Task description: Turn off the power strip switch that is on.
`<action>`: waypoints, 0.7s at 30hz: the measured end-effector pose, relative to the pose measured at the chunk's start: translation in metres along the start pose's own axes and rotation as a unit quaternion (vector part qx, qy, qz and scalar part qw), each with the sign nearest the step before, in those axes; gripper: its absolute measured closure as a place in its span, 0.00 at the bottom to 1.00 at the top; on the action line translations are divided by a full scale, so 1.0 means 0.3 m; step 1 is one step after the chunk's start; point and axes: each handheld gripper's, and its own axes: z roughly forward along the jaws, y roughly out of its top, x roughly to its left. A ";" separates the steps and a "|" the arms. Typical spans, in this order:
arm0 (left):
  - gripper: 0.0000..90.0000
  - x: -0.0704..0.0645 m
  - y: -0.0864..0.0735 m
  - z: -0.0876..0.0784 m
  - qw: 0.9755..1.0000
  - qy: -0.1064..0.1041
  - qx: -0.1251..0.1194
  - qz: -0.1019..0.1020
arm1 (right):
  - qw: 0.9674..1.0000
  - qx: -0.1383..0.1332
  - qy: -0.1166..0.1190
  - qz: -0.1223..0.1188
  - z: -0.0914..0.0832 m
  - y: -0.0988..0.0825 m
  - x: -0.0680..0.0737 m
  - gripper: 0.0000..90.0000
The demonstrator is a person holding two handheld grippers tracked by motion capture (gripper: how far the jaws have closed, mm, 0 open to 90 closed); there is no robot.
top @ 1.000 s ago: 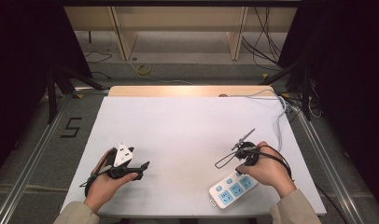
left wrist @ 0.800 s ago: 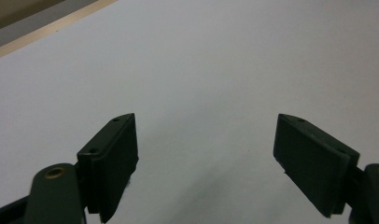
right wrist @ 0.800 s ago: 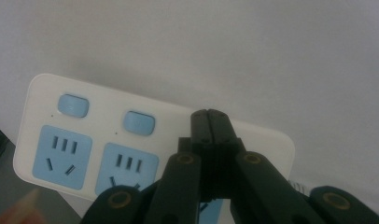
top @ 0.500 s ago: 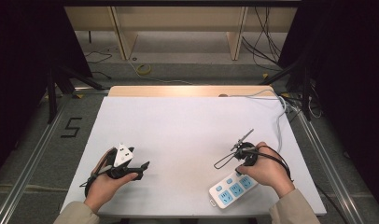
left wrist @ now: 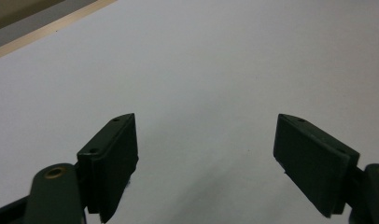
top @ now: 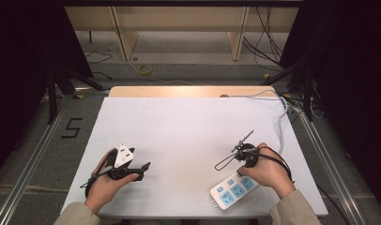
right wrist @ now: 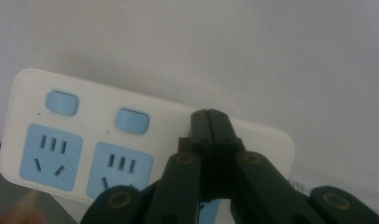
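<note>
On the bench (top: 188, 131), near its front right corner, the white power strip (top: 233, 190) with blue sockets is lying flat. Over the strip's right end the right claw (right wrist: 210, 119) is hovering with its jaws pressed together, gripping nothing. Well left of the strip, the left claw (left wrist: 204, 158) is resting with its jaws spread wide, nothing between them.

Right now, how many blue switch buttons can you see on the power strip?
2 on the power strip in the right gripper view: one above the leftmost socket, one above the next. The right gripper may hide another.
</note>
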 end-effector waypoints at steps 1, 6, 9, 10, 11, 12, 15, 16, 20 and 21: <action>0.24 0.000 0.000 0.000 1.000 0.000 0.000 0.000 | 1.000 0.001 0.000 0.002 0.001 0.000 0.001 1.00; 0.24 0.000 0.000 0.000 1.000 0.000 0.000 -0.001 | 1.000 0.002 -0.002 0.000 0.004 0.001 0.000 1.00; 0.24 0.000 0.000 0.000 1.000 0.000 0.000 0.000 | 1.000 0.002 -0.002 0.000 0.004 0.001 0.000 1.00; 0.24 0.000 0.000 0.000 1.000 0.000 0.000 -0.001 | 1.000 0.002 -0.003 0.000 0.004 0.001 0.000 1.00; 0.24 0.000 0.000 0.000 1.000 0.000 0.000 0.000 | 1.000 0.002 -0.003 0.000 0.004 0.001 0.000 1.00; 0.24 -0.001 0.000 0.000 1.000 0.000 0.000 -0.001 | 1.000 0.002 -0.003 0.000 0.004 0.001 0.000 1.00; 0.24 -0.001 0.000 0.000 1.000 0.000 0.000 -0.001 | 1.000 0.003 -0.004 -0.001 0.004 0.001 0.001 1.00; 0.24 0.000 0.000 0.000 1.000 0.000 0.000 0.000 | 1.000 0.002 -0.003 -0.001 0.004 0.002 0.001 1.00; 0.24 -0.001 0.000 0.000 1.000 -0.001 0.000 -0.002 | 1.000 0.003 -0.004 0.000 0.005 0.002 0.002 1.00; 0.24 -0.001 0.000 0.000 1.000 0.000 0.000 0.000 | 1.000 0.003 -0.005 0.000 0.005 0.002 0.003 1.00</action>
